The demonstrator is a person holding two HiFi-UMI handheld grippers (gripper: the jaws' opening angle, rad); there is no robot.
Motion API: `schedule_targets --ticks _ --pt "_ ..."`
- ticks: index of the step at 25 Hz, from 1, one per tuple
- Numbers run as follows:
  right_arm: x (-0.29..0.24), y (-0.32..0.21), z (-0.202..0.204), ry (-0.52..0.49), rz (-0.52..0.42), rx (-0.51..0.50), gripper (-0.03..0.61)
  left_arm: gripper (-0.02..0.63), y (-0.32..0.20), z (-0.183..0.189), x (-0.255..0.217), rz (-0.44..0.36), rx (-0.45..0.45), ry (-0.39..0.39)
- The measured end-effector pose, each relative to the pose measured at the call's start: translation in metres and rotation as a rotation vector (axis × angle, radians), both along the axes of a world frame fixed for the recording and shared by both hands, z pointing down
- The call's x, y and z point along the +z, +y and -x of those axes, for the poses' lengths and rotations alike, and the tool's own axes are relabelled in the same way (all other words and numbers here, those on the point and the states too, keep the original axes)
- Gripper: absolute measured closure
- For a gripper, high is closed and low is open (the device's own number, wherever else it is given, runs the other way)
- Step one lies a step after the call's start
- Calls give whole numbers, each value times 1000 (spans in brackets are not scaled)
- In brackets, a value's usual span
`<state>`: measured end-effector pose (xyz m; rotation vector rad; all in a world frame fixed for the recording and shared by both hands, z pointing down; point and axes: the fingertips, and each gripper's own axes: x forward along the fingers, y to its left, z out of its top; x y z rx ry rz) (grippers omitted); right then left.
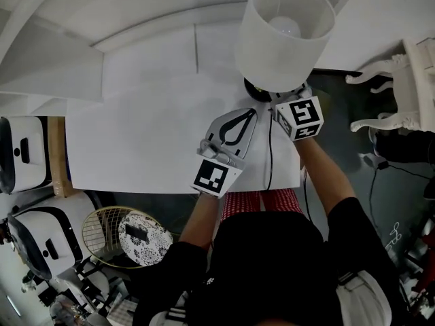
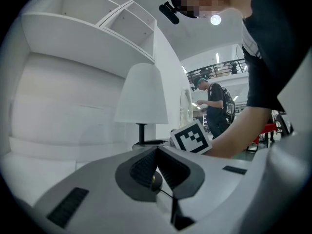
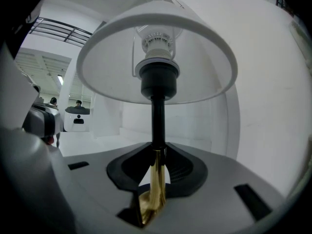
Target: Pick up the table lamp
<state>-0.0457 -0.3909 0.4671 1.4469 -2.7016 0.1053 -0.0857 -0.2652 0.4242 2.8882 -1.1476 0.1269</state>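
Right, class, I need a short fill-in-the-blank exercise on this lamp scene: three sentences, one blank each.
1. On the table lamp, the right gripper is closed on the thin black ____.
2. The left gripper holds nothing, and its jaws are ____.
3. The lamp's shade is ____ in colour.
Missing words: stem; shut; white.

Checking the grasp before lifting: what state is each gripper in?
Left gripper: closed, empty.
Right gripper: closed on the thin black stem of the white-shaded table lamp.
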Motion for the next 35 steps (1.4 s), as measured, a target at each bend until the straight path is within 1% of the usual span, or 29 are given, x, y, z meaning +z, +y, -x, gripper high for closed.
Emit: schedule_targets --ticks 4,9,13,19,27,32,34,35 --pt "0 0 0 0 3 -2 489 607 -18 -5 15 -6 18 -53" --pt "1 0 0 4 8 -4 489 607 -41 -4 28 14 13 -35" --pt "0 0 0 7 10 -4 489 606 -51 -7 38 21 29 -54" --pt "0 0 0 6 11 -3 489 606 -61 -18 57 34 81 -91" --pt "-1 1 0 18 19 4 489 606 -71 -30 68 47 123 -88" --pt "0 1 1 18 25 7 489 604 -77 -33 72 60 125 -77" --pt "0 1 1 19 29 9 489 582 -79 -35 72 62 127 -68" --pt "0 1 1 19 30 10 489 551 -80 -36 72 65 129 -63"
